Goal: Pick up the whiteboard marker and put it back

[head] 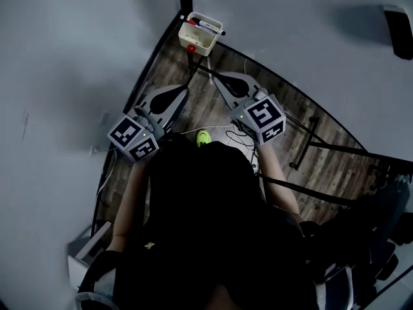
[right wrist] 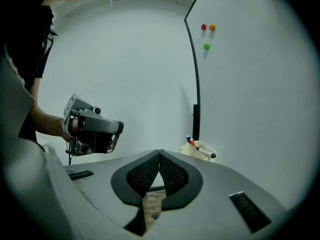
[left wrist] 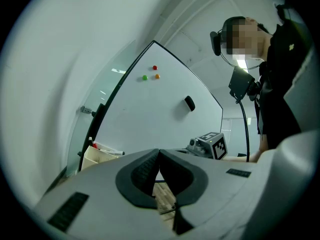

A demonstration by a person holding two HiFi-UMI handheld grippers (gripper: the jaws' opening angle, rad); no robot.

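A white marker tray (head: 208,42) hangs at the foot of the whiteboard (left wrist: 165,114). In it lie a white whiteboard marker with a dark cap (head: 208,26) and something red. The same tray (right wrist: 192,150) and marker (right wrist: 206,152) show in the right gripper view, and the tray (left wrist: 97,156) sits low left in the left gripper view. My left gripper (head: 184,92) and right gripper (head: 217,77) point toward the tray from a short way back. Both are shut, tips touching, with nothing between them (left wrist: 159,152) (right wrist: 160,153).
Red (left wrist: 154,67), green (left wrist: 144,77) and orange (left wrist: 157,76) magnets and a black eraser (left wrist: 189,103) sit on the whiteboard. Its black stand legs (head: 310,144) cross the wood floor (head: 335,166). A yellow-green shoe (head: 203,137) shows below me.
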